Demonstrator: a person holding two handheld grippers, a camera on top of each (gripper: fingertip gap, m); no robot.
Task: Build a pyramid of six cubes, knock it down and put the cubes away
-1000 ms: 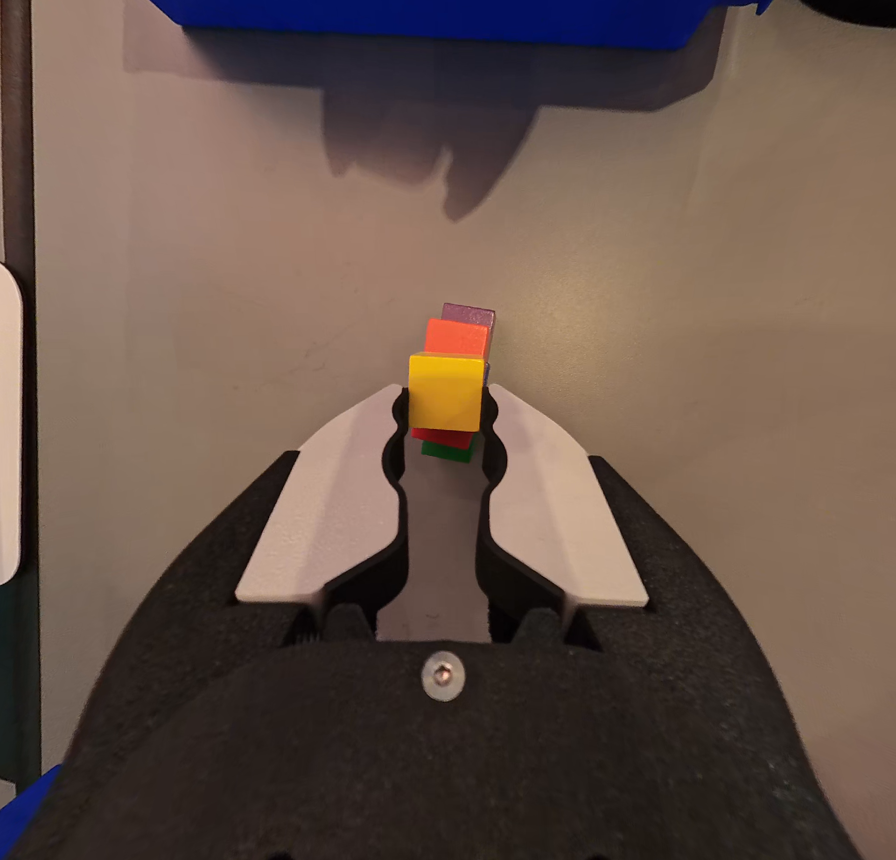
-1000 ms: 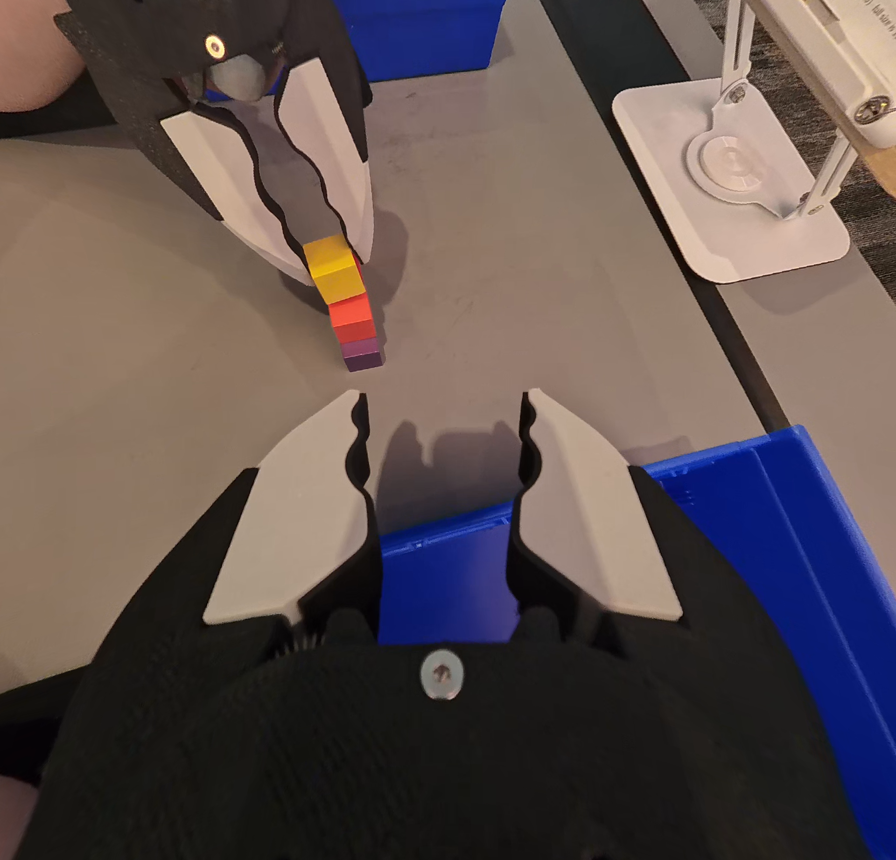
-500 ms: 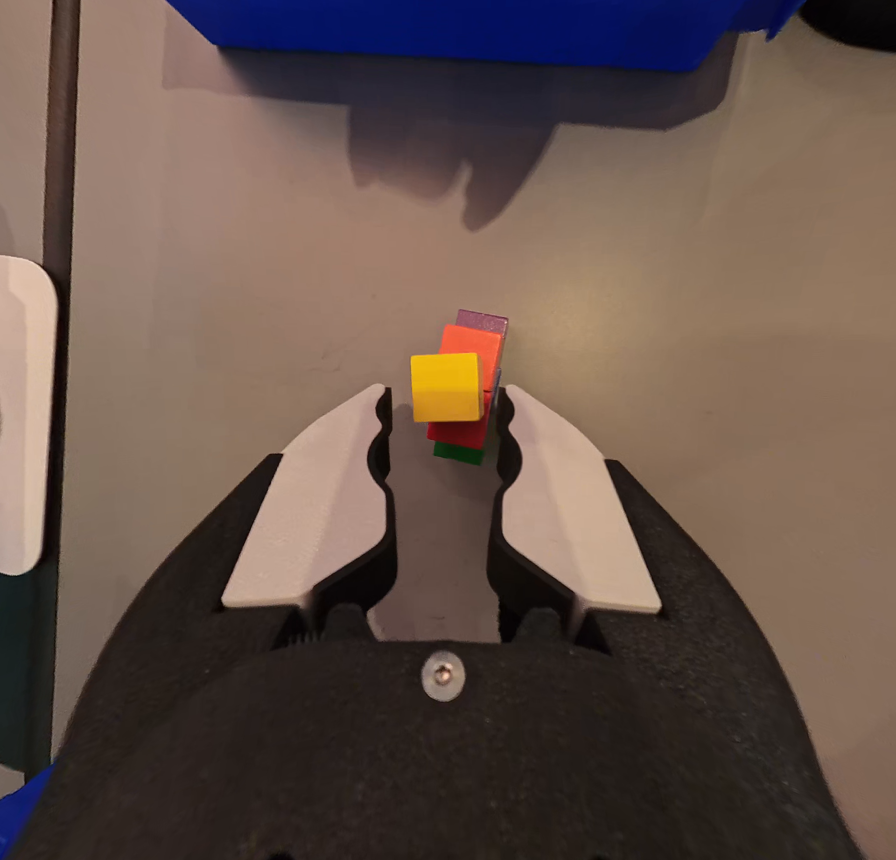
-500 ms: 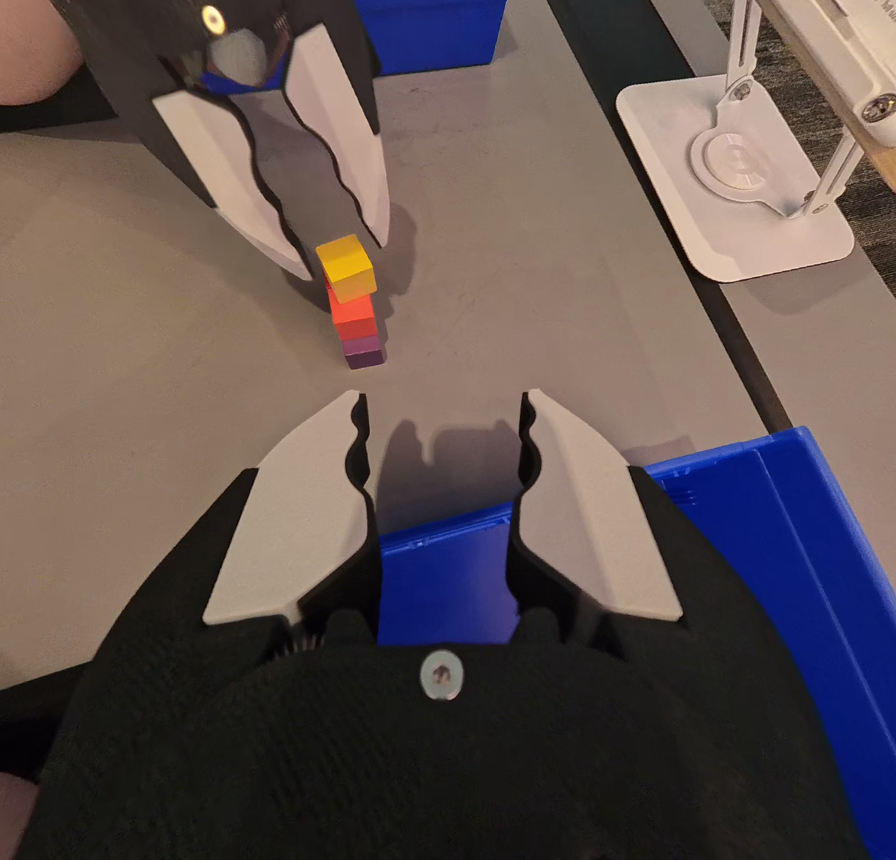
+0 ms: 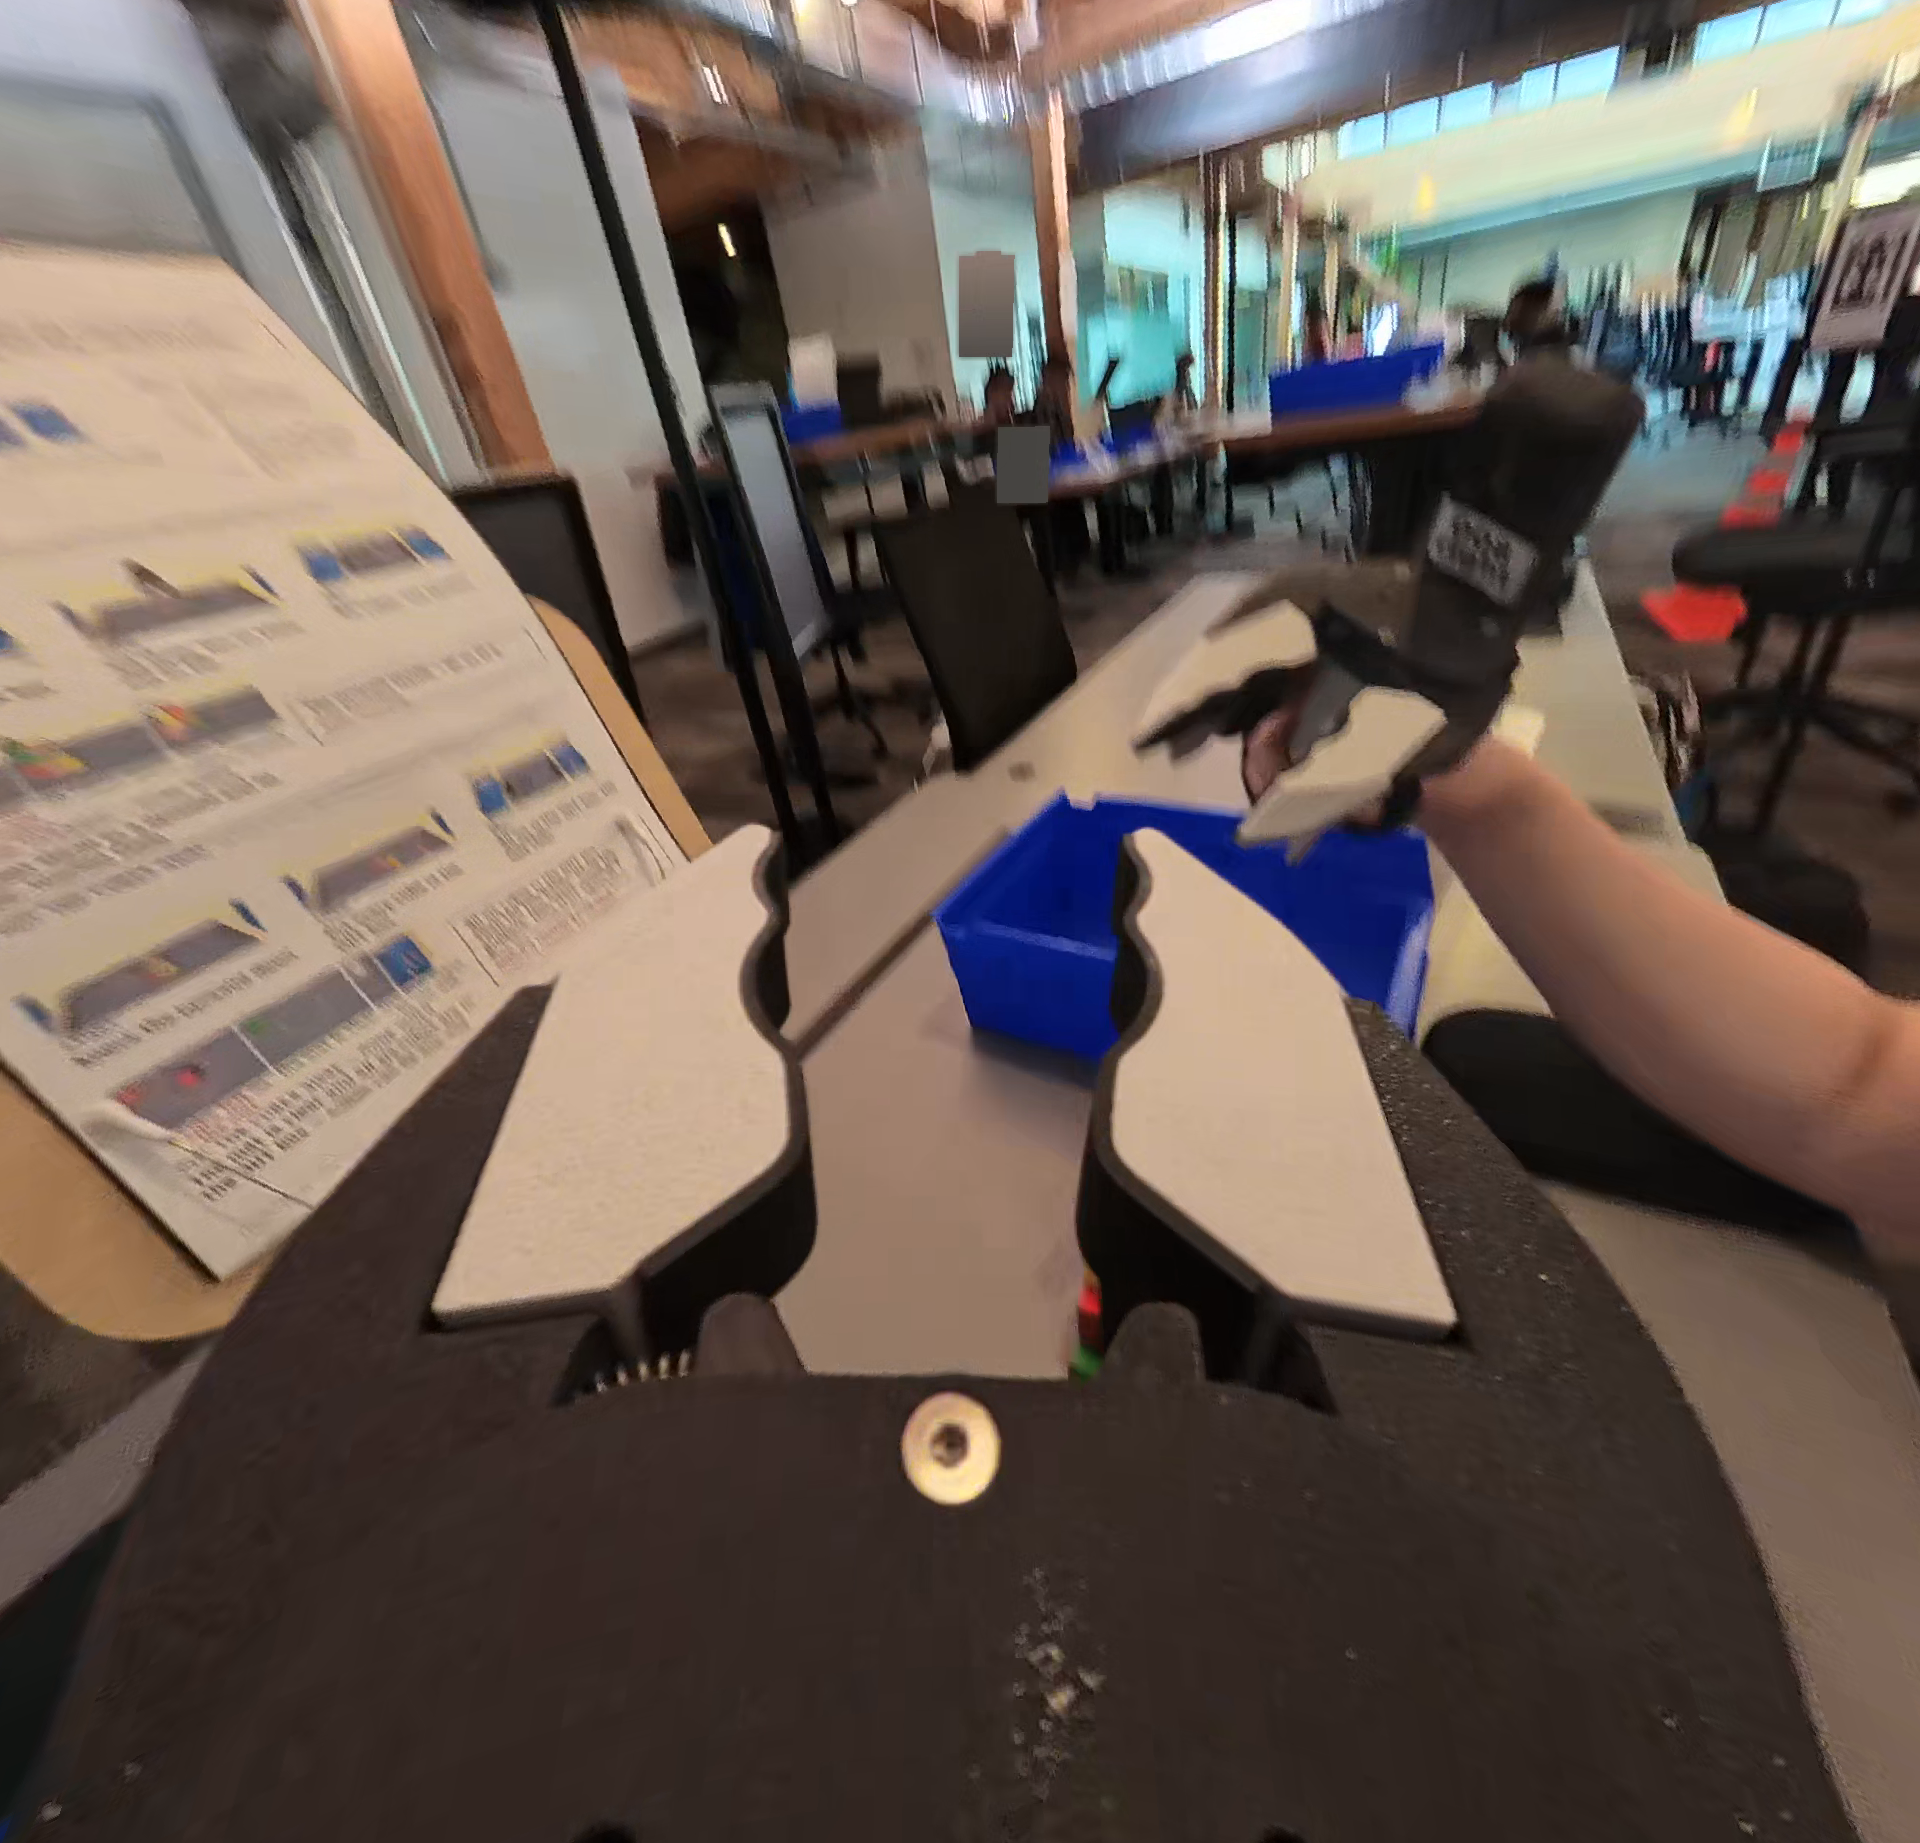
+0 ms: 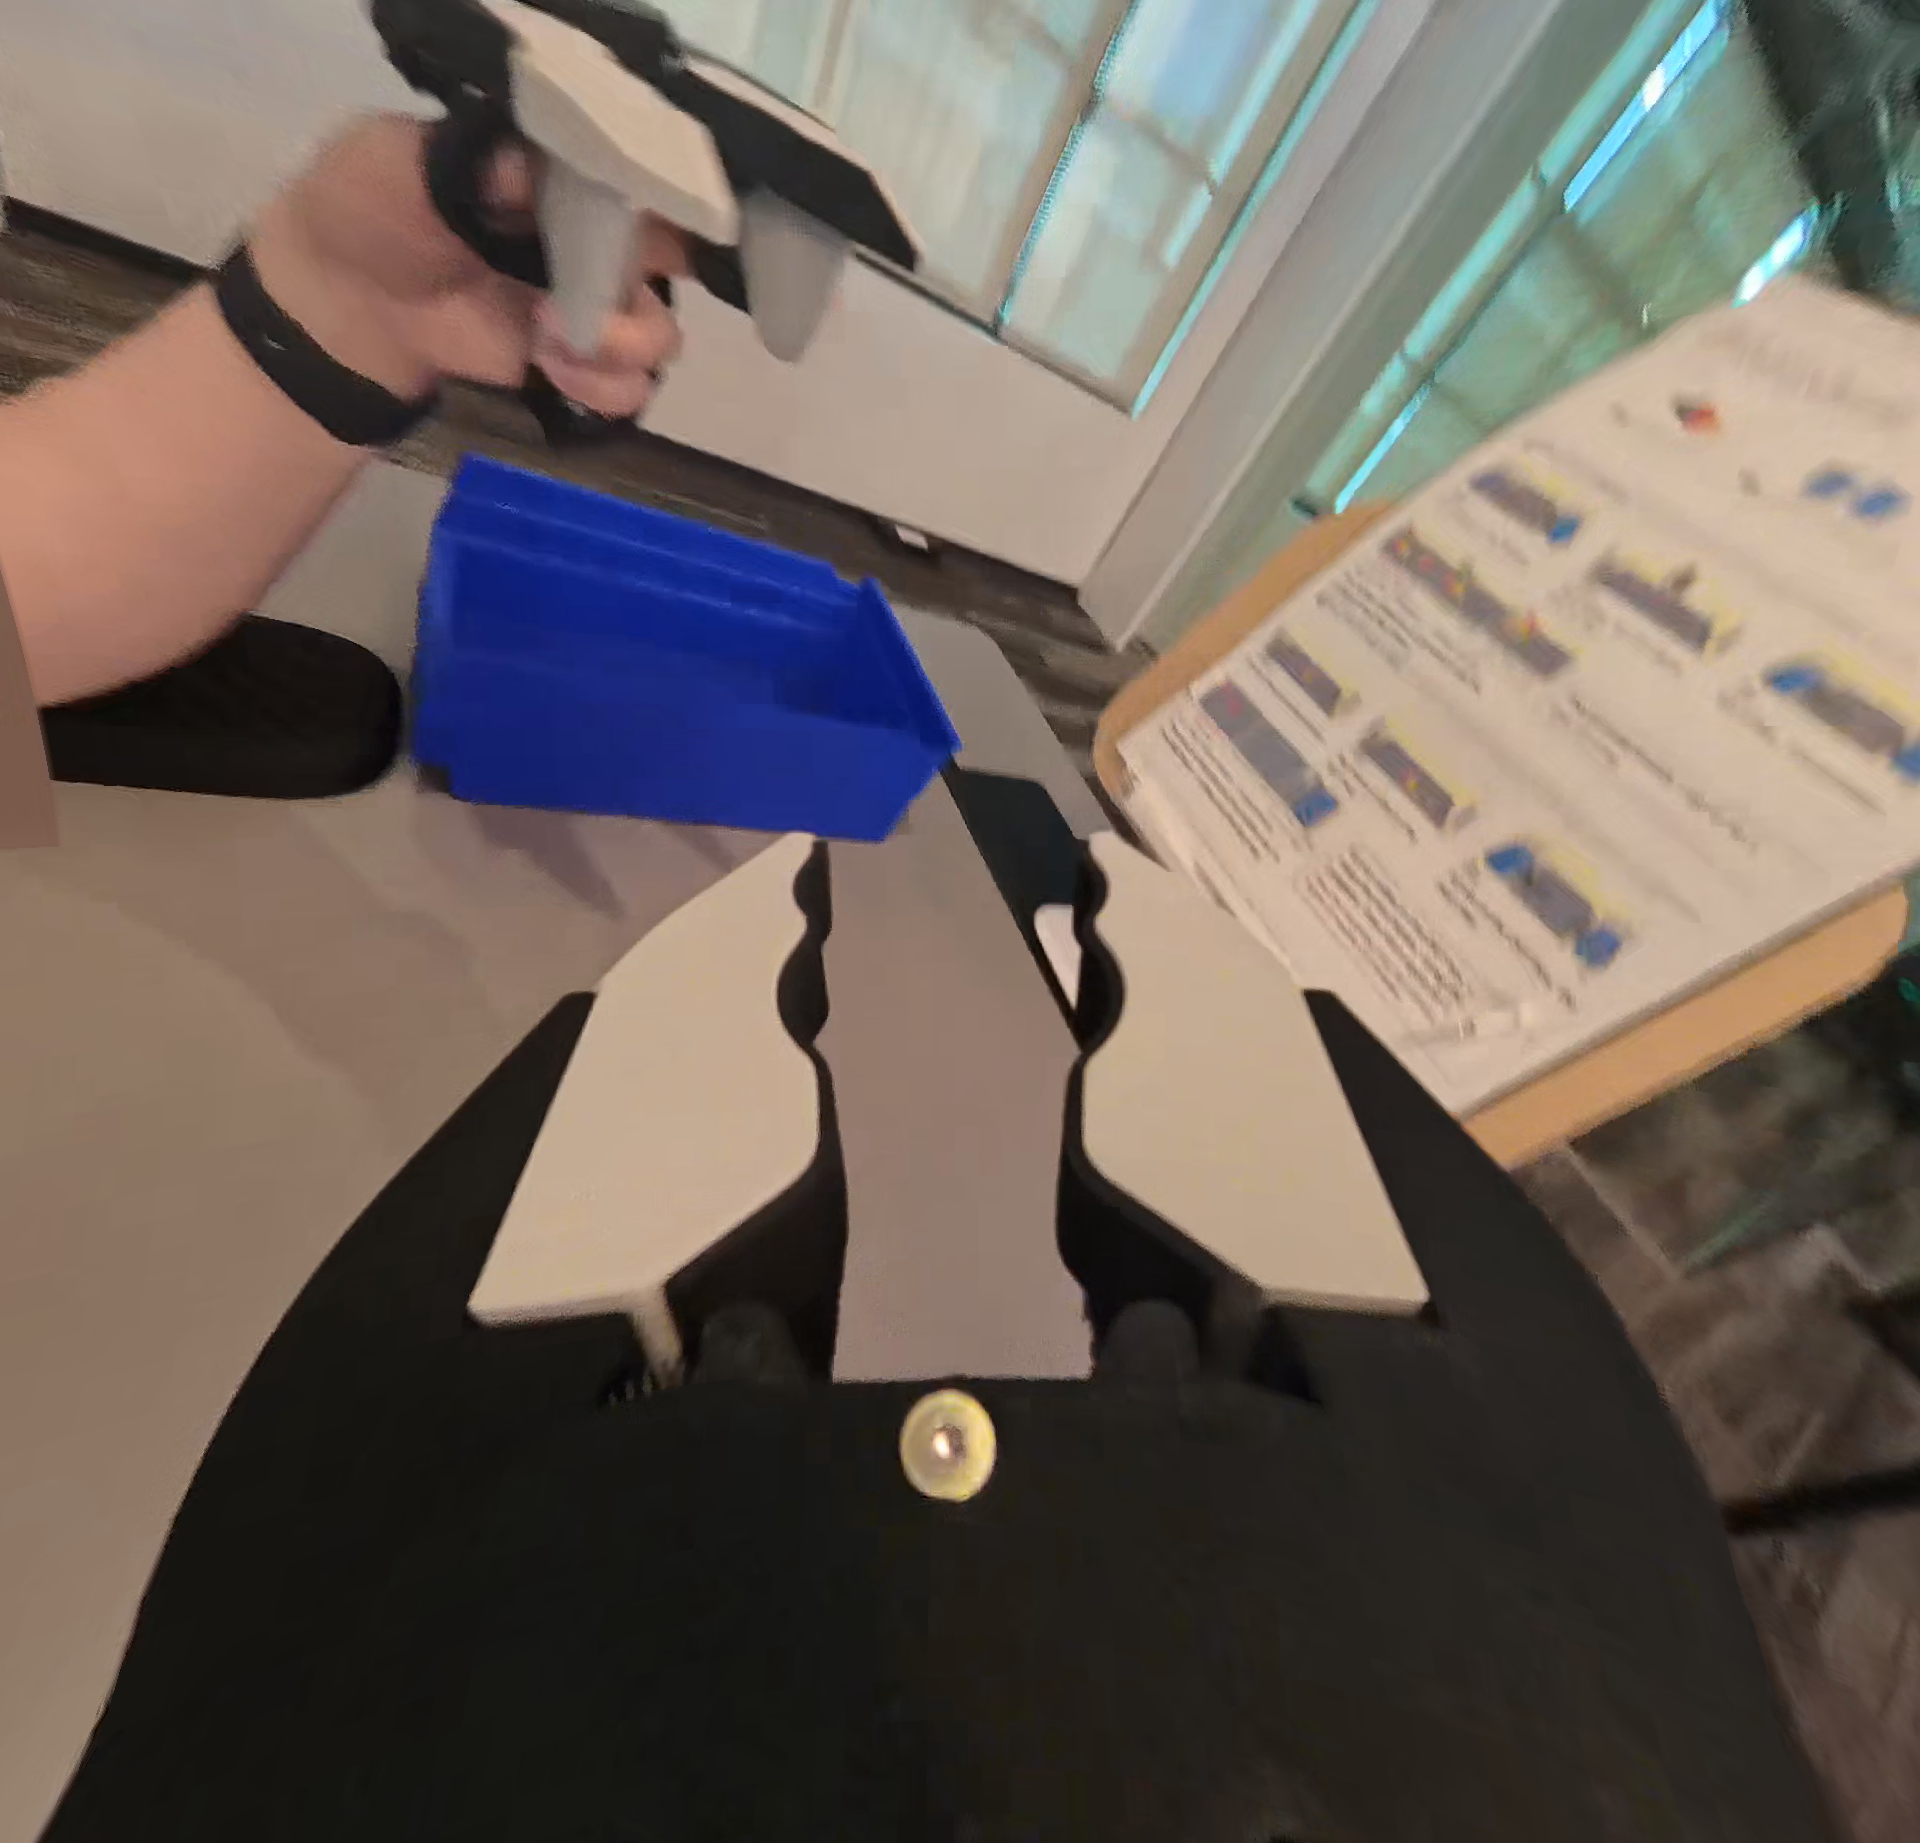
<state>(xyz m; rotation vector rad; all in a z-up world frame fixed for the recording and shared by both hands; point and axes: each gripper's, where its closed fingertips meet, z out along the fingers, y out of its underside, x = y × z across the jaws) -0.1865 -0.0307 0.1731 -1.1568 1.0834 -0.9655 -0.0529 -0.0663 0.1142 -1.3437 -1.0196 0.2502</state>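
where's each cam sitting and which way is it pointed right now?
Left wrist view: on the left hand-held gripper, raised, facing across the table to a blue bin; right hand-held gripper and forearm show.
Right wrist view: on the right one, tilted, facing another blue bin; the left one shows.
Shared: instruction board, open jaws.

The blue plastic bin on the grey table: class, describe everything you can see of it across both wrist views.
The blue plastic bin is a glossy, open-topped rectangular box with ridged walls, one end cut lower. It stands upright on the grey table. No cubes show in the visible part of its inside. The right gripper hangs above it, not touching.
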